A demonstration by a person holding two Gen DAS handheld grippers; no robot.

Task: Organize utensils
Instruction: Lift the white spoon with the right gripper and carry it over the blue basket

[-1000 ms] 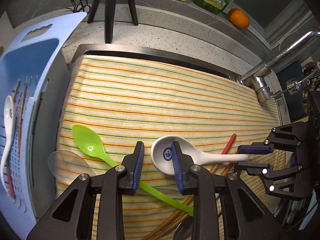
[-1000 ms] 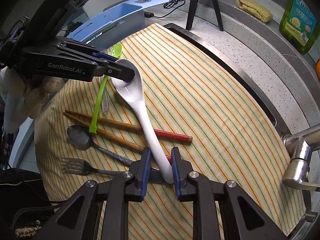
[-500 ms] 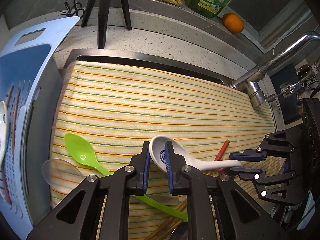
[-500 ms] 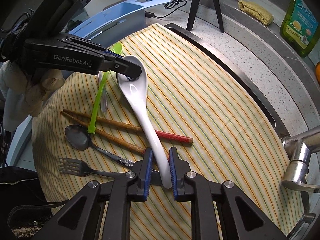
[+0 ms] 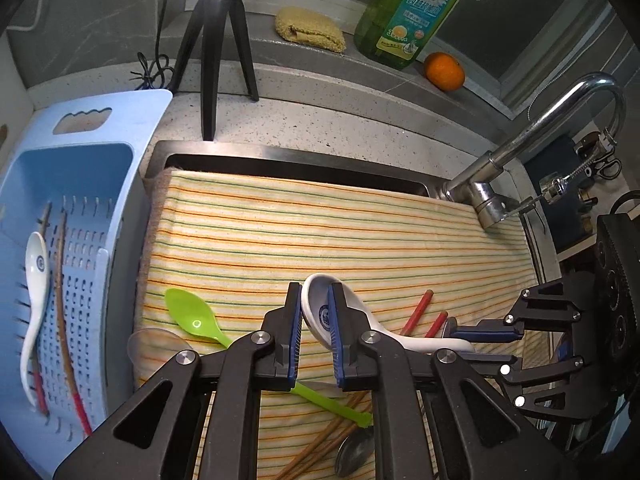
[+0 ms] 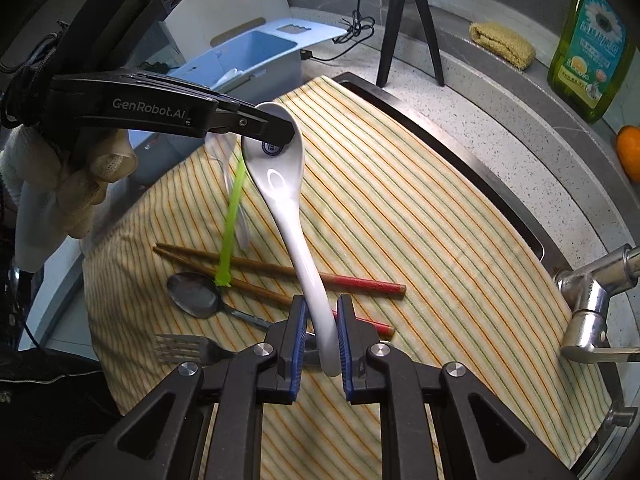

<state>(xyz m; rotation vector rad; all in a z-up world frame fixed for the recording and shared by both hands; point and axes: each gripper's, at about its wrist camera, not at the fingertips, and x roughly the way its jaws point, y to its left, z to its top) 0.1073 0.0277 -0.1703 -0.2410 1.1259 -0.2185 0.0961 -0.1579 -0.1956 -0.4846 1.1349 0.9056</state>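
White spoon (image 6: 286,200) lifted off striped cloth (image 6: 420,216) since before, both fingers clamped on it (left marked GenRobot.AI)

You get even, soft indoor light and sharp focus; fisheye bends the edges into dark corners, and glare spots sit on the white spoon (image 6: 280,184).
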